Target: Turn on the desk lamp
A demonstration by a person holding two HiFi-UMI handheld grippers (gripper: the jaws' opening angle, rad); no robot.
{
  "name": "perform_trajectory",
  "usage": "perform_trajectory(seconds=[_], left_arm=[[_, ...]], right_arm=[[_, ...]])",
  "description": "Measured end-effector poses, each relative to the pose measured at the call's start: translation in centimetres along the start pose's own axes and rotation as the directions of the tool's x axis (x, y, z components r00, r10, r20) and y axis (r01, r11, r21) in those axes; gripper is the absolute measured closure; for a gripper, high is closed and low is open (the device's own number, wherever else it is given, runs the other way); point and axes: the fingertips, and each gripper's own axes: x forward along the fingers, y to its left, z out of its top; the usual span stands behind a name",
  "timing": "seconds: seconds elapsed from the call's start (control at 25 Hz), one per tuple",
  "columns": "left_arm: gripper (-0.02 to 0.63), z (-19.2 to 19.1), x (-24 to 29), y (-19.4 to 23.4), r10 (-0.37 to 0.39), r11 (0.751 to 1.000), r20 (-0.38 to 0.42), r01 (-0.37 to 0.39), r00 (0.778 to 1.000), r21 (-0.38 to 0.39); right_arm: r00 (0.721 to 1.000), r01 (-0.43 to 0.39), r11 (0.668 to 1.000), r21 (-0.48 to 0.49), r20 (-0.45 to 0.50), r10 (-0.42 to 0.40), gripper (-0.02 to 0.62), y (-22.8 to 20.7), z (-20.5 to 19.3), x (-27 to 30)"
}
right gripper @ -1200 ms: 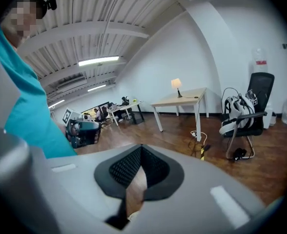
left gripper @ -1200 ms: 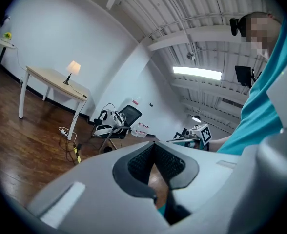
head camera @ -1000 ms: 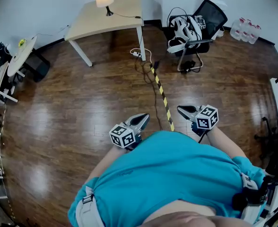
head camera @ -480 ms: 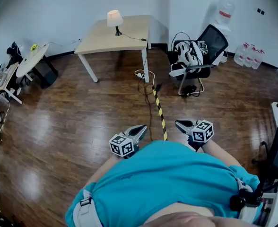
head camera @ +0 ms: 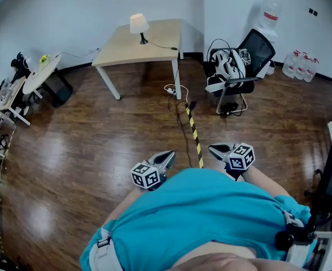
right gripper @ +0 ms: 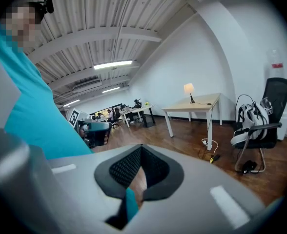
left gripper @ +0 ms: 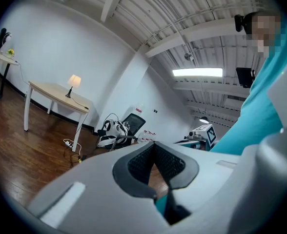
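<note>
Wooden floor [head camera: 70, 145], striped cable [head camera: 195, 140], chair [head camera: 256, 47] lie before desk [head camera: 160, 38] bearing lamp [head camera: 138, 24].

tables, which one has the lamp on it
The rectangular wooden table by the far wall carries the lamp; the round table at the left does not.

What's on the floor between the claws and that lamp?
Head view: wood floor, where a yellow-and-black strip runs from between the left claw and right claw toward a power strip and cables by the desk under the lamp.
</note>
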Motion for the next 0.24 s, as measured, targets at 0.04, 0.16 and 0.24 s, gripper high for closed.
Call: perform_trajectory(seconds=[0.04, 0.16, 0.24], left_arm=[[0.606, -0.1, -0.3, 0.2, 0.002, 1.0, 0.004, -0.002, 1.0, -0.003], [0.606, -1.1, -1.4, 0.4, 0.003, 1.0, 0.012, -0.003, 1.0, -0.004], [0.605, -1.7, -2.0, 0.5, 0.002, 1.0, 0.013, -0.002, 1.0, 0.001]], right_arm=[[1.0, -0.003, 1.0, -0.002, -0.001, 0.003, 0.595, 0.1, -0.2, 0.2], [1.0, -0.008, 1.0, -0.016, -0.005, 0.007, 0.595, 1.0, -1.5, 0.9], [1.0, -0.01, 1.0, -0.027, -0.005, 0.01, 0.595, 1.5, -2.2, 1.3]])
